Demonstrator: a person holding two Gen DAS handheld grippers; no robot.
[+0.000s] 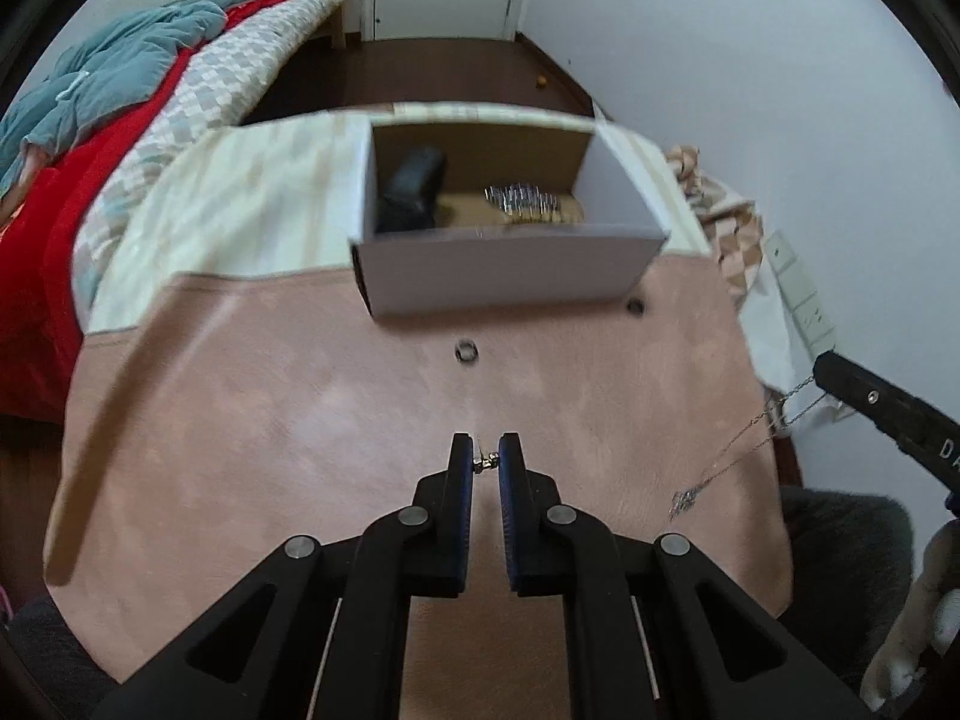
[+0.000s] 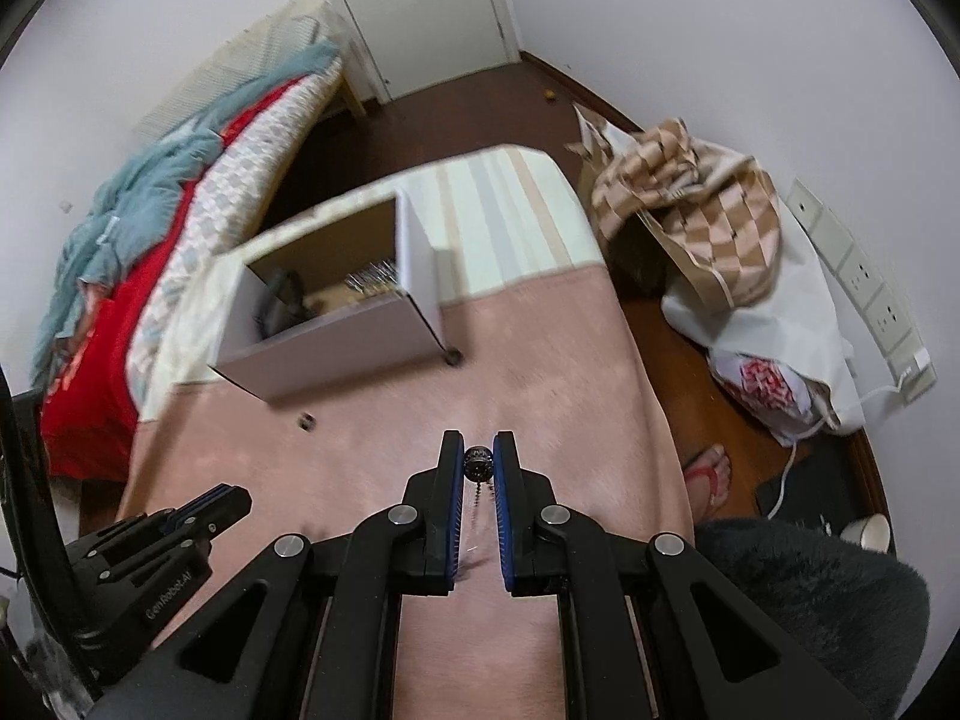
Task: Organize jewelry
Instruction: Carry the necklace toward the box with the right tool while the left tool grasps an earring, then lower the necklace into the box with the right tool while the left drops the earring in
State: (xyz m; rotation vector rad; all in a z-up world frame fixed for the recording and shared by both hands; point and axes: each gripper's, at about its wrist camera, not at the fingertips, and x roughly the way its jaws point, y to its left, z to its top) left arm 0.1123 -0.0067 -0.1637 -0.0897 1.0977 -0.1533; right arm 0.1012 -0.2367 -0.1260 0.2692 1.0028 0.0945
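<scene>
An open white cardboard box [image 1: 510,276] stands at the far side of the pink mat [image 1: 300,420]; inside lie a black object [image 1: 414,189] and a silver jewelry piece [image 1: 522,198]. My left gripper [image 1: 485,461] is shut on a small silver earring [image 1: 485,463] above the mat. My right gripper [image 2: 479,462] is shut on a necklace's round clasp bead [image 2: 479,461]; its thin chain and pendant [image 1: 684,501] hang down in the left wrist view. Two rings [image 1: 466,353] [image 1: 635,306] lie on the mat before the box.
A bed with red and teal bedding [image 1: 120,120] lies to the left. Bags and checkered cloth [image 2: 708,210] sit on the floor at the right by the wall. A person's foot in a sandal [image 2: 711,474] is right of the table.
</scene>
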